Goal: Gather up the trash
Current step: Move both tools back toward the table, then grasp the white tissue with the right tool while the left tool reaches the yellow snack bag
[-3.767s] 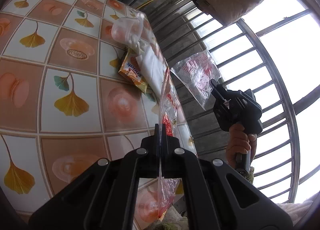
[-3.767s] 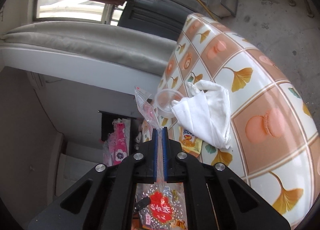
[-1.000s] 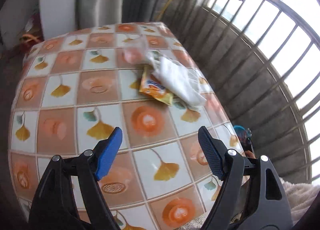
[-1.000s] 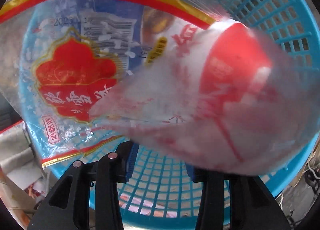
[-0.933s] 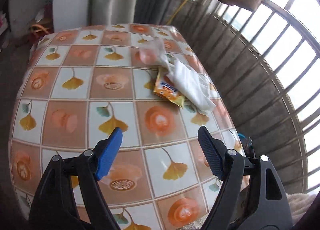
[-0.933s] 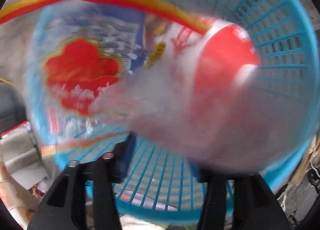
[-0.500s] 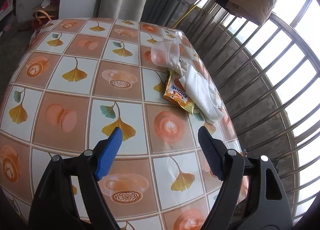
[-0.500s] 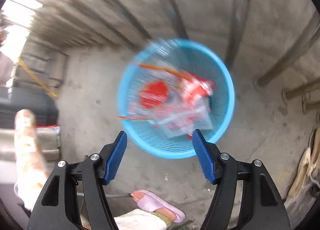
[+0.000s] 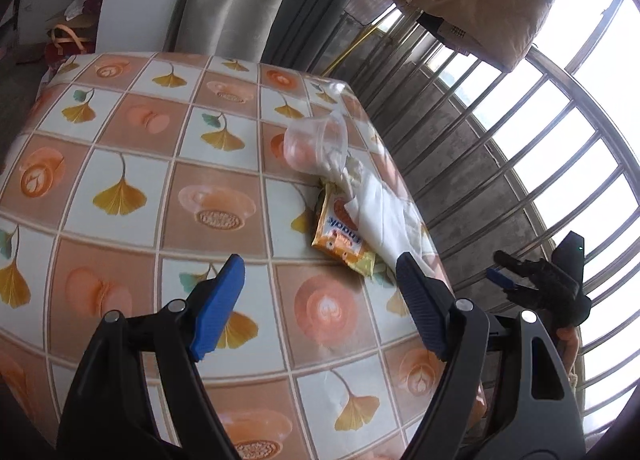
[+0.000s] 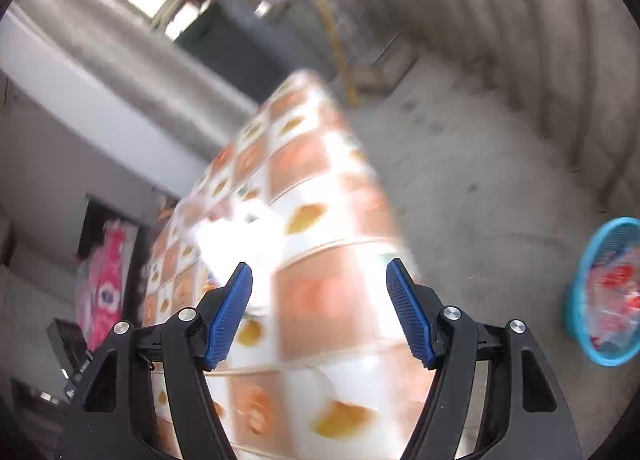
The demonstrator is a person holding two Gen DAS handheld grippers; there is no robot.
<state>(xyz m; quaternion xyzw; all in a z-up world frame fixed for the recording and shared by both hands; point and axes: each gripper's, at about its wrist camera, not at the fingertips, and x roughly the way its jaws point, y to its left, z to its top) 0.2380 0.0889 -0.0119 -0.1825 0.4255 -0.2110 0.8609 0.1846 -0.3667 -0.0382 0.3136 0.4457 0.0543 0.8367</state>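
**Q:** Left wrist view: what remains on the table?

**A:** Three pieces of litter lie bunched near the far right edge of the table, which is covered in an oilcloth of peach and white squares printed with ginkgo leaves. A clear plastic cup lies on its side; a crumpled white paper napkin trails from it toward the edge and partly covers an orange snack wrapper. The left gripper hangs above the near part of the table, blue pads spread wide, nothing between them.

**Q:** And what has just changed?

**A:** The right gripper has let go of its load. A second ago it was down inside the round blue plastic basket with the red-printed clear bags; now the basket stands on the concrete floor, well apart from the table, with the bags inside. Its jaws have just been opening and stand wide with nothing between them. The right wrist view is blurred, but the table fills it again; seen from the left wrist, the right gripper sits just beyond the table's right edge.

**Q:** Meaning for the job?

**A:** Part done, by the look of it. Both tongs are free, and the cup, napkin and wrapper are likely next.
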